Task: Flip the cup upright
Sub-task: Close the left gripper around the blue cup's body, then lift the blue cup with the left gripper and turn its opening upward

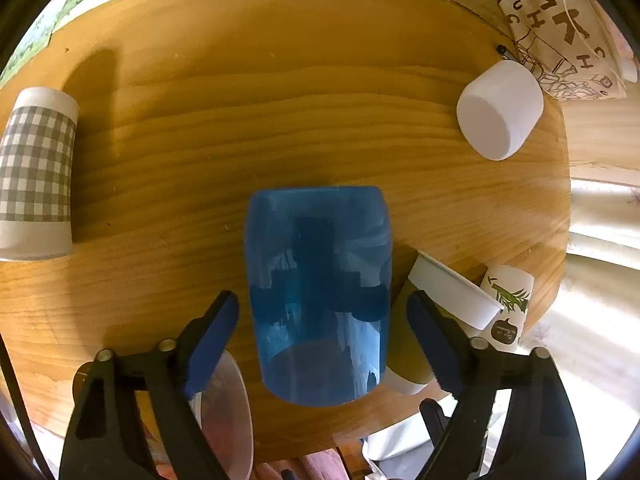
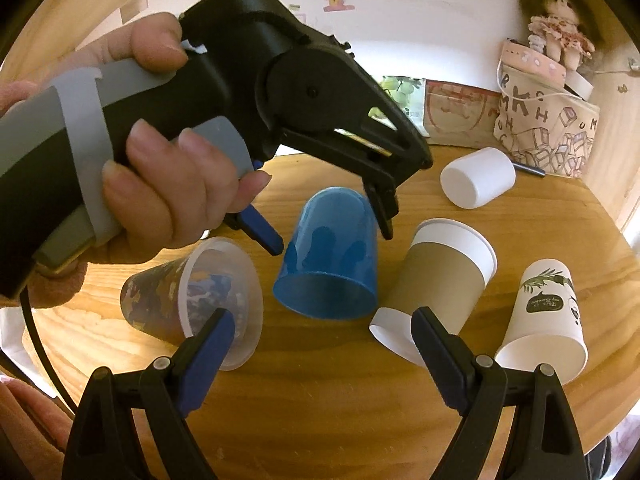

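Note:
A translucent blue cup [image 1: 318,296] lies tipped over on the round wooden table [image 1: 280,100], its mouth toward the near edge; it also shows in the right wrist view [image 2: 330,264]. My left gripper [image 1: 322,340] is open, its blue-padded fingers on either side of the cup, apart from it. In the right wrist view the left gripper [image 2: 332,236] hangs over the cup with a finger on each side. My right gripper [image 2: 322,354] is open and empty, near the table's front edge, in front of the blue cup.
A clear patterned cup [image 2: 200,300], a brown-sleeved paper cup [image 2: 436,280] and a white cup [image 2: 478,178] lie on their sides. A printed paper cup [image 2: 544,320] stands upside down. A checked cup [image 1: 36,172] lies at left. A printed bag [image 2: 548,132] and doll [image 2: 556,28] sit behind.

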Tool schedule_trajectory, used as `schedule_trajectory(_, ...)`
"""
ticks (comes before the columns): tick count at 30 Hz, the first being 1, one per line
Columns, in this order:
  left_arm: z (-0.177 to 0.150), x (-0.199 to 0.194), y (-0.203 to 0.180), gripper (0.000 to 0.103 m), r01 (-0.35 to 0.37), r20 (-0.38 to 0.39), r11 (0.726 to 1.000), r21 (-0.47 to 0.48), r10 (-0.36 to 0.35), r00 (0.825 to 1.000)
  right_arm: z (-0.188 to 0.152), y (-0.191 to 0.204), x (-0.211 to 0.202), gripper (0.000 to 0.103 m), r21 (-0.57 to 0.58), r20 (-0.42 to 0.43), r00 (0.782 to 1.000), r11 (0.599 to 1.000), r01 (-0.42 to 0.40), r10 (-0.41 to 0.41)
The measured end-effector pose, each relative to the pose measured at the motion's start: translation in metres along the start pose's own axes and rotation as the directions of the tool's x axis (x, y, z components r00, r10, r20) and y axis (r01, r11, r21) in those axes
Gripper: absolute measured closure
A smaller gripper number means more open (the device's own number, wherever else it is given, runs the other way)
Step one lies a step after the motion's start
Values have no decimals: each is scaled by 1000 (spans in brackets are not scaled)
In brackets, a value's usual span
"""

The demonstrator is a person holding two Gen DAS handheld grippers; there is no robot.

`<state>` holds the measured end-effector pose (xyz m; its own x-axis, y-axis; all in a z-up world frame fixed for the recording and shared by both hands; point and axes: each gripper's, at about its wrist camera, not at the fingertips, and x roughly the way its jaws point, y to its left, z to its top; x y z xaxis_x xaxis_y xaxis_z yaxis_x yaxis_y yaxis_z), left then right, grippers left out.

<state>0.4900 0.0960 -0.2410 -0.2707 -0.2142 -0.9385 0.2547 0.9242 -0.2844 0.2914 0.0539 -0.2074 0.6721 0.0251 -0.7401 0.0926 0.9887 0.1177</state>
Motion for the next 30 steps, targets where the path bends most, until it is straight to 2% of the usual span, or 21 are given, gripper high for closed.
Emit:
schedule_trajectory(3,-2,5,-1,28,-4,-15,1000,6,5,1000,0,-2,0,13,4,1,1000,1000,-4,4)
schedule_trajectory(9,-3,3,3,28,-4,-10,1000,21,5,1000,1,-4,-1,13,25,3,1000,1000,-2,2)
schedule_trajectory(18,-4,-3,-13,28,-44,-2,988,147,45,999,-2,-2,0,13,34,-15,1000,999,10,-9)
schedule_trajectory(24,-10,-19,-29,28,-93,67,956,277,78,995,-4,3,-4,13,17,-20,999,1000,25,-25)
schedule_trajectory(30,-28,-38,-41,29,-122,136,907,403,72,988,-4,10,-12,13,-7,-11,999,999,49,-49)
